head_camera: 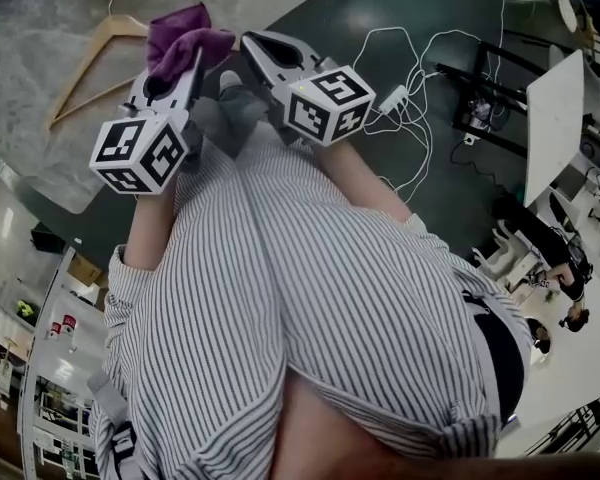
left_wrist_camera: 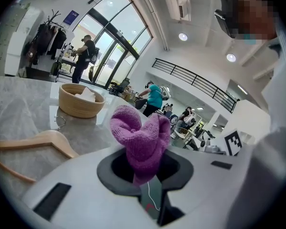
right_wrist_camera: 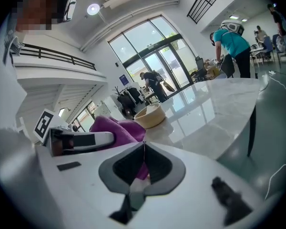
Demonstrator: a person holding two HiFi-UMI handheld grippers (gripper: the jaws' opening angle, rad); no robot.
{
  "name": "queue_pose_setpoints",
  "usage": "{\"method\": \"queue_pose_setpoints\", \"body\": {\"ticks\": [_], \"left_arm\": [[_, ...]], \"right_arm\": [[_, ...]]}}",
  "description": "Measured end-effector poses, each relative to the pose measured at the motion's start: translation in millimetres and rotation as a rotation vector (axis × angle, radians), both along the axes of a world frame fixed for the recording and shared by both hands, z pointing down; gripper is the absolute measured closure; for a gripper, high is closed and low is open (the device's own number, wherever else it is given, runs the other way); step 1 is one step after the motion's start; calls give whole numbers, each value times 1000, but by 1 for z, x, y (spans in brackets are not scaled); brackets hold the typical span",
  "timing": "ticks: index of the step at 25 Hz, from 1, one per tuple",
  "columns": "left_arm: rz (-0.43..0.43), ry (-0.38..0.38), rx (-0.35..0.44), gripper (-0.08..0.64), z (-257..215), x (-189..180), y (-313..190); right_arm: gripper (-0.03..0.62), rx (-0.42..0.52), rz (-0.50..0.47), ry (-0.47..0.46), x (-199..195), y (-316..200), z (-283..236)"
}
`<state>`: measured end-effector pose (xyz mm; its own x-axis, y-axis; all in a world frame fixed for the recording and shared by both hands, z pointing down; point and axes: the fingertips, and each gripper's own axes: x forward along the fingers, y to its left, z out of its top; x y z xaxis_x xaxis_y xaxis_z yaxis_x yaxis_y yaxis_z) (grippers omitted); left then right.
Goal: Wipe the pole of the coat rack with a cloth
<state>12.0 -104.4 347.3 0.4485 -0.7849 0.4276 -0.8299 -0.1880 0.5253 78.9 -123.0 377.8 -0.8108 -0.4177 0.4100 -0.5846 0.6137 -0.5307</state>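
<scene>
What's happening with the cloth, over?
Left tool shut on purple cloth. Right tool shut, empty. No pole at the tools. Wooden hanger lying on table.

My head view looks steeply down — both gripper views skim the table [right_wrist_camera: 214, 99]; all share the near cloth [left_wrist_camera: 140, 137]

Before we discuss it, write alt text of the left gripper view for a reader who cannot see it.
The left gripper is shut on a bunched purple cloth. Behind it, a marble table holds a wooden hanger and a round wooden bowl.

cloth [left_wrist_camera: 140, 140] in left tongs [left_wrist_camera: 144, 173] | hanger [left_wrist_camera: 43, 140] left, on table [left_wrist_camera: 24, 109] | bowl [left_wrist_camera: 80, 101] behind
</scene>
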Motion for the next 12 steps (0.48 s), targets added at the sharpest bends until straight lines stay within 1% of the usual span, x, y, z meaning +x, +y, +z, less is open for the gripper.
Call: {"method": "queue_pose_setpoints", "body": {"ticks": [7,12], "left_arm": [[37,3,-40,489,9,4,-8],[68,1,-66,489,16,-1,-13]], "right_arm": [[575,-42,40,8,5,-5,10],[575,-65,58,13,-1,-7,17]]}}
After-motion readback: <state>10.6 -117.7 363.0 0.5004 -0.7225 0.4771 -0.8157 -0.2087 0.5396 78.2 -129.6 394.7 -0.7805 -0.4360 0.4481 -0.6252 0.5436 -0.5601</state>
